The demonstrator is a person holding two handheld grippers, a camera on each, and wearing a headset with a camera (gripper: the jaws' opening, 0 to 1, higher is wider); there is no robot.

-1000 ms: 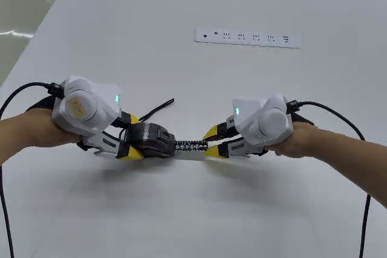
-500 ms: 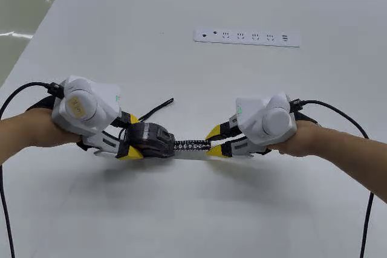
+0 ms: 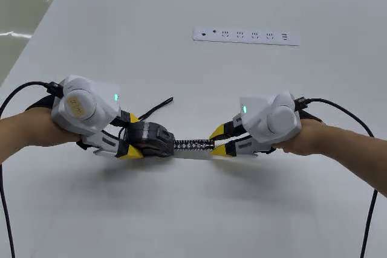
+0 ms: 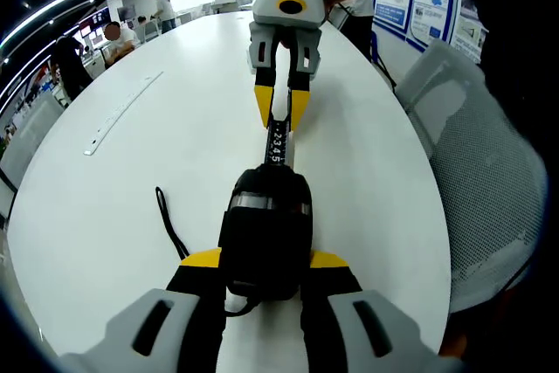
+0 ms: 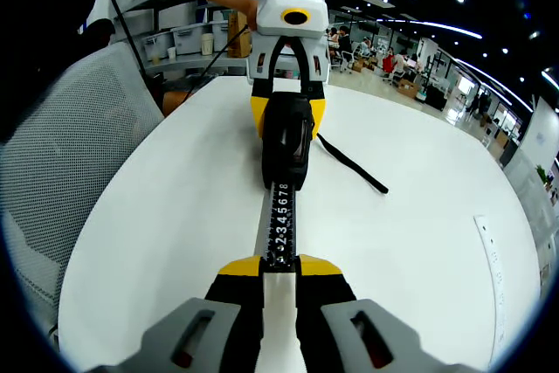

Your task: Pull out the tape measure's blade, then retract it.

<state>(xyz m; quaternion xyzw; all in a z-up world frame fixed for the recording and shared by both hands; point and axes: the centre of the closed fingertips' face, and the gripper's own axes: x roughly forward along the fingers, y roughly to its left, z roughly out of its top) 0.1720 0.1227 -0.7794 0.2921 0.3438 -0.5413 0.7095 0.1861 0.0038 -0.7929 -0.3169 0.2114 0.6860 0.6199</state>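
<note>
Numerals on blade (image 5: 280, 216) read in gripper views, power strip (image 3: 246, 35) in head view. Black tape measure (image 3: 151, 139) clamped by left claw (image 4: 265, 259), blade pinched by right claw (image 5: 279, 265), claws faced tip to tip.

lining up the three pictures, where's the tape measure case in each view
Head view: tape measure case, lower left of centre, in the left gripper.
Left gripper view: bottom centre, between its own jaws.
Right gripper view: upper centre, at the blade's far end.
Shared landmark: the white power strip.
</note>
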